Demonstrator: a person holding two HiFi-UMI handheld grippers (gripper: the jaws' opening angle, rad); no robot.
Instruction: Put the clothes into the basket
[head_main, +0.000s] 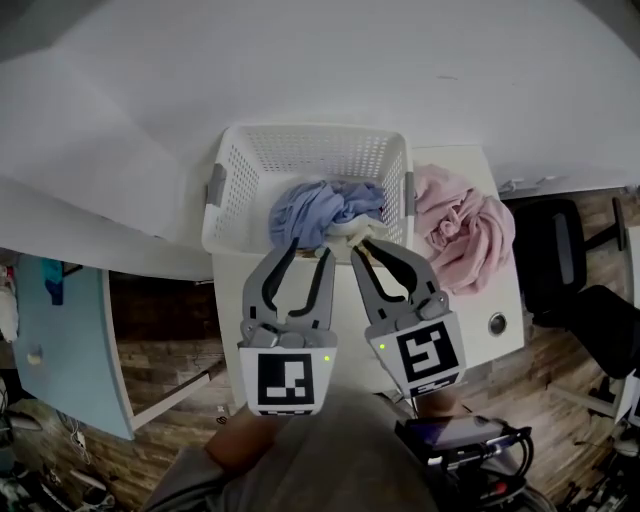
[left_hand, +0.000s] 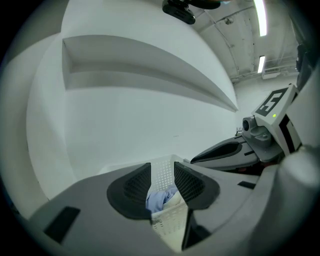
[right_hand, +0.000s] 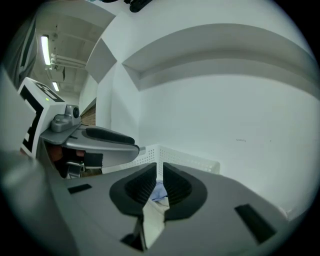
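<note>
A white perforated basket (head_main: 310, 135) (left_hand: 162, 172) (right_hand: 190, 160) stands on a small white table against the wall. A blue garment (head_main: 315, 210) (left_hand: 159, 199) (right_hand: 160, 192) lies bunched inside it. A pink garment (head_main: 465, 230) lies heaped on the table to the basket's right. My right gripper (head_main: 364, 245) (right_hand: 160, 182) is at the basket's near rim, shut on a cream cloth (head_main: 345, 232) (right_hand: 152, 220) that hangs from its pads. Beside it on the left, my left gripper (head_main: 310, 248) (left_hand: 162, 187) stands open over the near rim, with nothing pressed between its pads.
The table (head_main: 505, 295) has a round cable hole (head_main: 497, 323) near its right front corner. A black chair (head_main: 570, 270) stands to the right and a pale blue panel (head_main: 60, 340) to the left. A white wall runs behind the basket.
</note>
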